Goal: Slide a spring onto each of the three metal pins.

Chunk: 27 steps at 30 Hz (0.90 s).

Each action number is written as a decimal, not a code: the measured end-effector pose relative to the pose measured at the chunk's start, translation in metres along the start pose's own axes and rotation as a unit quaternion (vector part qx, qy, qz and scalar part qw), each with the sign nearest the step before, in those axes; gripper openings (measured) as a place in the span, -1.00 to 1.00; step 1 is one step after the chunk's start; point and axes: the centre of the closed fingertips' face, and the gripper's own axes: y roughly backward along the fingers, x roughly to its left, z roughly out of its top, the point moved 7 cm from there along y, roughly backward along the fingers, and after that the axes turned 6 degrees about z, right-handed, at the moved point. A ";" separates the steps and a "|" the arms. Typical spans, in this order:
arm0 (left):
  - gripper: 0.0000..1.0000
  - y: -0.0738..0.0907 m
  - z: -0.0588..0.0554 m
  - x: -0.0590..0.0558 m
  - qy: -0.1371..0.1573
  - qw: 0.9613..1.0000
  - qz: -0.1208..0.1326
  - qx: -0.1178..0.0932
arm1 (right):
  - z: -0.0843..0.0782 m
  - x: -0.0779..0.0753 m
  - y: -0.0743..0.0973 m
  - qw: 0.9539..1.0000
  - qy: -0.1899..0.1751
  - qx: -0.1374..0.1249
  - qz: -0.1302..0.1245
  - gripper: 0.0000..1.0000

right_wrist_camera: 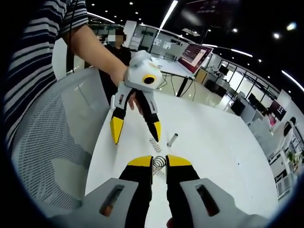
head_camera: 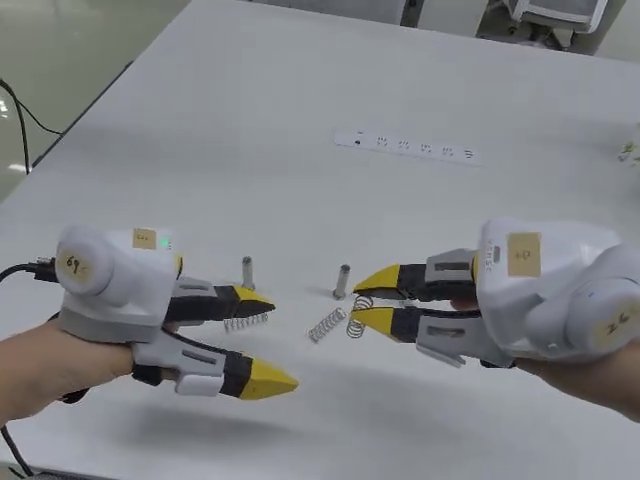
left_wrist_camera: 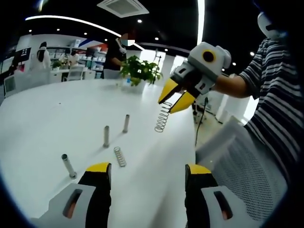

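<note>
a white table (head_camera: 300,90) carries a power strip (head_camera: 408,146) right of centre near the top of the head view. pale green floor (head_camera: 70,40) and a black cable (head_camera: 20,120) show at upper left. in the left gripper view a dark ceiling (left_wrist_camera: 166,23) bears light strips (left_wrist_camera: 71,20) and a vent (left_wrist_camera: 124,6); a plant (left_wrist_camera: 140,70) stands at upper centre. a mesh chair (right_wrist_camera: 52,142) sits at the left of the right gripper view.

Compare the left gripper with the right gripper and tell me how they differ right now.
The left gripper has its jaws spread wide and holds nothing, while the right gripper has its jaws shut on a spring. The left gripper points toward a second spring lying on the table, whereas the right gripper's spring hangs from its tips. Both have yellow jaw tips and white bodies, and they face each other.
</note>
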 end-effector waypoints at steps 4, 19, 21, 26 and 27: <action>0.37 0.008 -0.002 0.004 0.011 1.000 0.012 -0.008 | -0.005 -0.002 0.003 1.000 -0.004 0.005 -0.008 -0.85; 0.96 0.031 -0.002 0.021 0.021 0.997 0.060 -0.052 | -0.018 -0.007 0.009 0.999 -0.018 0.020 -0.029 -0.85; 0.96 0.033 -0.003 0.023 0.019 0.996 0.066 -0.054 | -0.022 -0.010 0.011 0.999 -0.025 0.023 -0.035 -0.85; 0.96 0.038 -0.003 0.026 0.023 0.995 0.072 -0.060 | -0.035 -0.020 0.016 0.997 -0.032 0.039 -0.052 -0.85; 0.96 0.039 -0.003 0.026 0.022 0.995 0.075 -0.063 | -0.038 -0.023 0.018 0.997 -0.035 0.042 -0.057 -0.85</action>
